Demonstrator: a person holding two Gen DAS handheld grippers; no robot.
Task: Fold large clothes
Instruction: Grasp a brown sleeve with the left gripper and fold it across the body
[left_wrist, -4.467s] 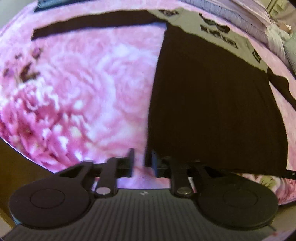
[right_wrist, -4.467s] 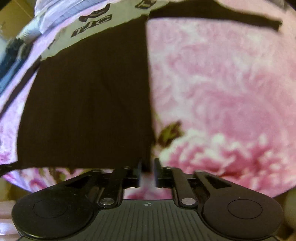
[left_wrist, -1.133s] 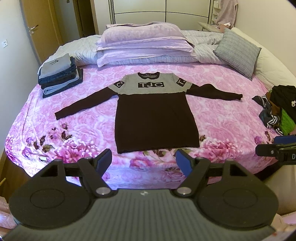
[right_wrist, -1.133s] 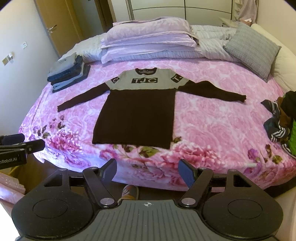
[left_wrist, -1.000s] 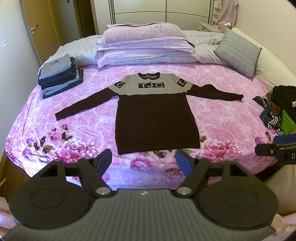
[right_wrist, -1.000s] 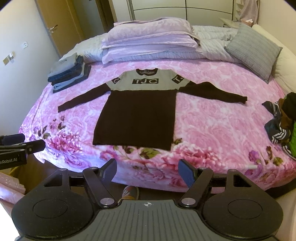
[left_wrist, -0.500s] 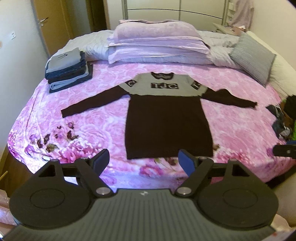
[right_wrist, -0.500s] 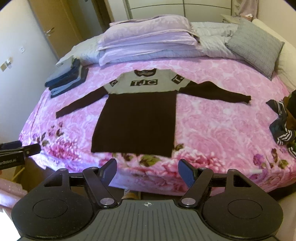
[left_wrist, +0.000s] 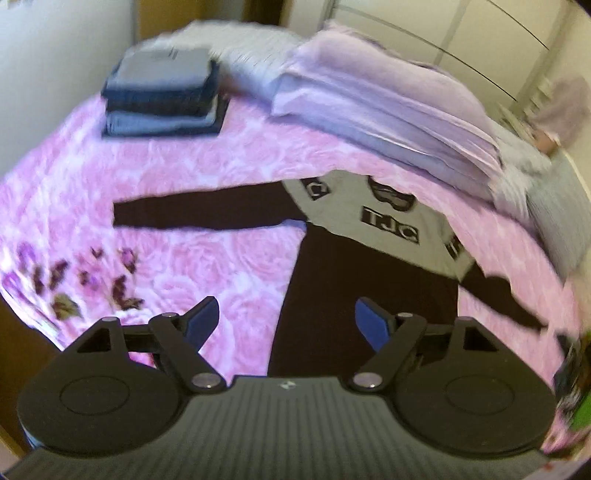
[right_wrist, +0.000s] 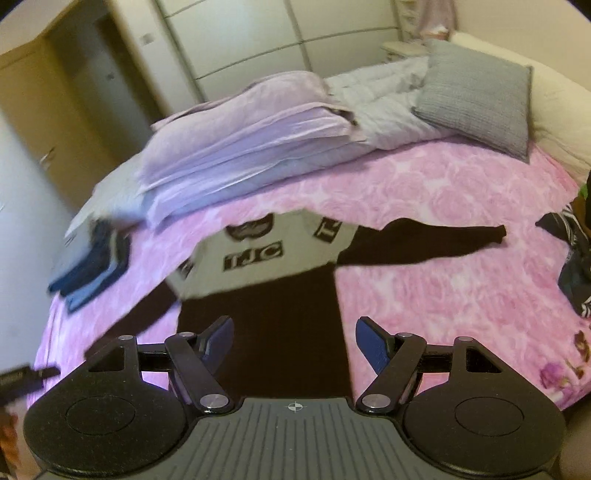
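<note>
Your sweater (left_wrist: 369, 280) lies flat on the bed (left_wrist: 207, 258), filling the centre of both frames, sleeves stretched out to either side. Both tools hang above it with jaws spread wide and nothing held: the left hand-held gripper (left_wrist: 287, 319) and the right hand-held gripper (right_wrist: 294, 341). Start with the sleeves, I'd judge: take the left sleeve (left_wrist: 199, 212) at mid-left near its cuff, the right sleeve (right_wrist: 424, 240) likewise, and lay each across the body.
</note>
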